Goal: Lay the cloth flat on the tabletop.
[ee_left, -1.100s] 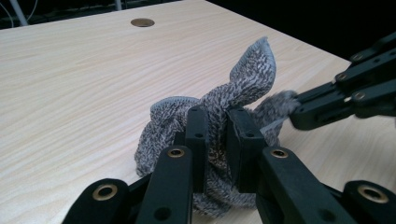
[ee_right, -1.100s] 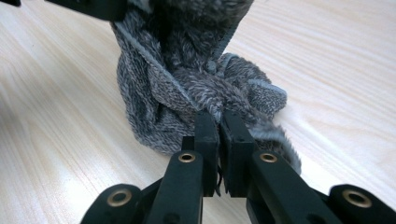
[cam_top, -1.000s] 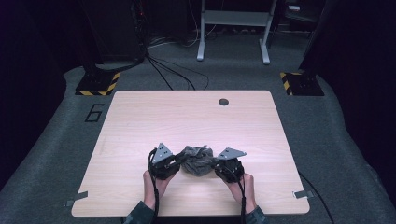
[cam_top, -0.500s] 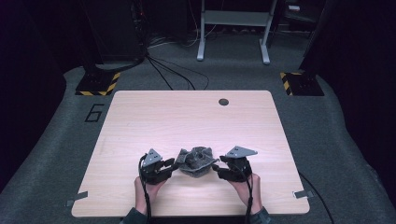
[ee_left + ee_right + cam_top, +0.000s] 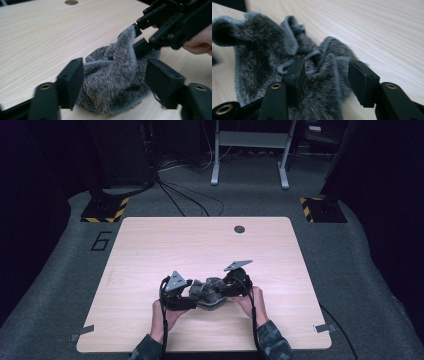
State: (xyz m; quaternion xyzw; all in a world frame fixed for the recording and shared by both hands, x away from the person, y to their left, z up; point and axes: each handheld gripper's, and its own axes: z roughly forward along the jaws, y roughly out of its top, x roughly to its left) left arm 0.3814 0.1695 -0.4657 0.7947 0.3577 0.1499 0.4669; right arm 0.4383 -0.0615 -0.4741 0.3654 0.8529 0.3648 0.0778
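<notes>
A crumpled grey fuzzy cloth [image 5: 207, 292] lies on the wooden table [image 5: 200, 245] near its front edge, between my two grippers. My left gripper [image 5: 192, 299] comes at it from the left; its jaws have just been opening and now stand open on either side of the bundle [image 5: 112, 77], with the left gripper [image 5: 117, 82] low over the table. My right gripper [image 5: 226, 289] comes from the right; its jaws have also just been opening and the right gripper [image 5: 325, 72] is open, with cloth folds [image 5: 274, 42] between and beyond its jaws.
A round dark grommet [image 5: 239, 229] sits near the table's far edge. On the floor behind are two yellow-and-black striped bases [image 5: 105, 210] [image 5: 320, 210], loose cables [image 5: 180, 195] and a metal stand [image 5: 250, 150]. A number 6 [image 5: 101, 241] marks the floor at left.
Both grippers were shut on the cloth a second ago, then opened and drew apart. Now they have closed in on the bundle again, the right one a little farther back.
</notes>
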